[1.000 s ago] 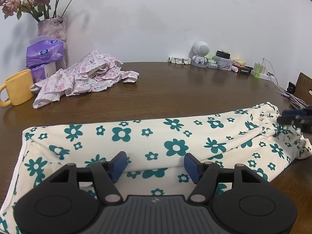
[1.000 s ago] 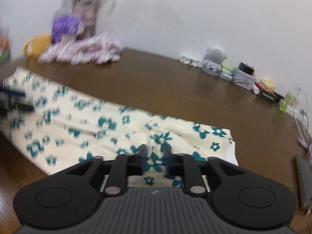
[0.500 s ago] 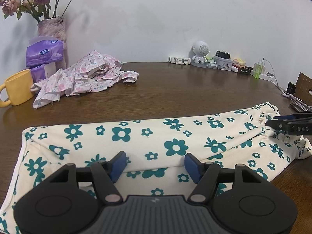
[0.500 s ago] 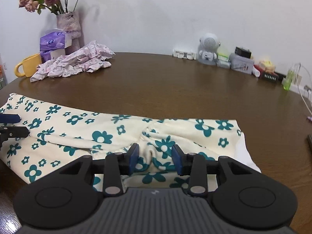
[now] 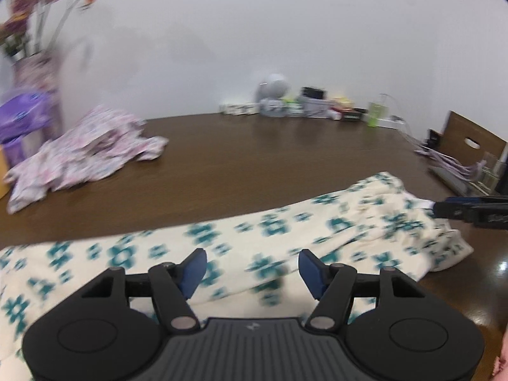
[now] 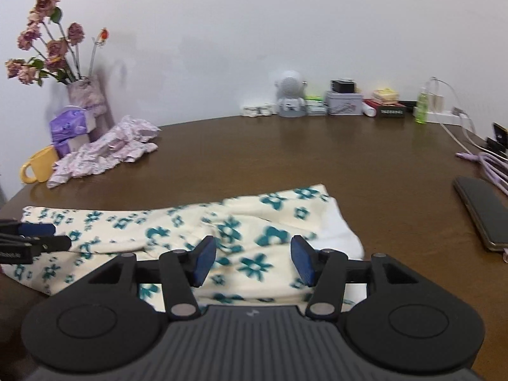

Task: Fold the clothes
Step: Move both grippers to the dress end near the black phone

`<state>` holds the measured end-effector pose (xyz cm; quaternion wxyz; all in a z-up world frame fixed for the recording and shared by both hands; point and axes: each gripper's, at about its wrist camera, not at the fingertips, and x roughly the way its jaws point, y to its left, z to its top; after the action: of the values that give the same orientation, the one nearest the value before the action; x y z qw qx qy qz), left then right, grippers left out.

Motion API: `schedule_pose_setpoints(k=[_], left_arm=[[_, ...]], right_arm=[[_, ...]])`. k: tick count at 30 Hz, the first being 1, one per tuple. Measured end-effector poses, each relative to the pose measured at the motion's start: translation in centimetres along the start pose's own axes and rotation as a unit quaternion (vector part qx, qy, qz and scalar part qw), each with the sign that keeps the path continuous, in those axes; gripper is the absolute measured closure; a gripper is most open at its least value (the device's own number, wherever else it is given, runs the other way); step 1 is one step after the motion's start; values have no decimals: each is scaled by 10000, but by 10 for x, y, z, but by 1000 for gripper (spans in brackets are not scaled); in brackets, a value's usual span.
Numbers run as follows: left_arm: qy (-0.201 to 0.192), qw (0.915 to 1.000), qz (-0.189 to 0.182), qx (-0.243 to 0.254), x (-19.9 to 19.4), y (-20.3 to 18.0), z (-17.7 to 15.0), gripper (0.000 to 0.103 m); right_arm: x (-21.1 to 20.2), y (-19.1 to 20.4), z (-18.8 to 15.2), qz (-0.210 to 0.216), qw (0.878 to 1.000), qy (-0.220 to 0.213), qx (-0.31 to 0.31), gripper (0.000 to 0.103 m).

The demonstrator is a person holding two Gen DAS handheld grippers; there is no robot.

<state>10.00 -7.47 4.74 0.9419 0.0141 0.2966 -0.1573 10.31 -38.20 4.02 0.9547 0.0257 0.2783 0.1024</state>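
Cream trousers with teal flowers (image 5: 285, 228) lie folded lengthwise across the brown table (image 5: 270, 158). My left gripper (image 5: 250, 263) hovers open over their middle, its jaws closing a little with nothing pinched; the view is blurred. My right gripper (image 6: 250, 254) is above the waist end of the trousers (image 6: 158, 228). Its jaws are opening, and the cloth lies below them without the pads pressing on it. The tips of each gripper show at the edge of the other's view: right gripper (image 5: 460, 211), left gripper (image 6: 38, 238).
A crumpled pink floral garment (image 6: 108, 152) lies at the back left, beside a yellow mug (image 6: 38, 166), a purple tissue pack (image 6: 68, 127) and a vase of flowers (image 6: 85, 95). Small items (image 6: 317, 101) line the wall. A phone (image 6: 479, 216) and cables (image 6: 489, 165) lie at the right.
My right gripper's jaws have spread and let go of the bunched cloth they pinched. Both grippers have shifted sideways over the trousers, and the left view is now blurred.
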Motion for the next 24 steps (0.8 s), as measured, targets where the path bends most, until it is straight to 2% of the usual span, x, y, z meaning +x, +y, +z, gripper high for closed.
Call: schedule_pose_setpoints(k=[3, 9, 17, 19, 21, 24], left_arm=[[-50, 9996, -195, 201, 7, -19, 10, 44], [124, 9975, -616, 316, 24, -46, 18, 47], [384, 9953, -827, 311, 43, -63, 18, 48], [431, 9944, -891, 357, 45, -68, 16, 49], [435, 9937, -936, 424, 45, -74, 14, 49], [451, 9938, -875, 514, 46, -82, 13, 49]], right_arm=[[6, -5, -3, -197, 9998, 71, -4, 50], [-1, -9, -18, -165, 9996, 207, -55, 50], [-20, -31, -32, -333, 9981, 450, -249, 50], [-17, -35, -34, -303, 9978, 520, -278, 53], [-11, -37, -34, -259, 9974, 558, -368, 80], [-2, -39, -32, -202, 9969, 547, -523, 96]])
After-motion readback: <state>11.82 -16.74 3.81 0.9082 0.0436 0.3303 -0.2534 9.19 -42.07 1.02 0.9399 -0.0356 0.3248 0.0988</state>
